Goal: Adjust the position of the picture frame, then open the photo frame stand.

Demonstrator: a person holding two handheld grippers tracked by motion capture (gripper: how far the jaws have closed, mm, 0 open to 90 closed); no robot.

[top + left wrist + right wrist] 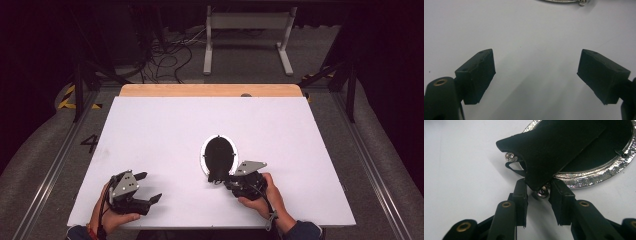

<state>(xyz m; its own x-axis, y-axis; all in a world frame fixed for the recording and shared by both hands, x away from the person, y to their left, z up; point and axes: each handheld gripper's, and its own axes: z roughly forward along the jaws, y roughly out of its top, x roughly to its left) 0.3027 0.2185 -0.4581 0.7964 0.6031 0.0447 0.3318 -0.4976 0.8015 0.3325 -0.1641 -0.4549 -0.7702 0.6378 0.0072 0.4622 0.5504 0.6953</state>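
Black felt backing (554, 150) of an oval silver-rimmed frame (219, 155), lying mid-surface, is being pinched at its near flap by the right gripper (537, 188), probably to lift it; the left gripper (535, 75) is waiting near-left, fingers apart.

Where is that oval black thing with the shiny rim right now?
In the high view the oval frame lies flat on the white table, right of centre, just ahead of the right gripper, whose jaws close on its black stand flap.
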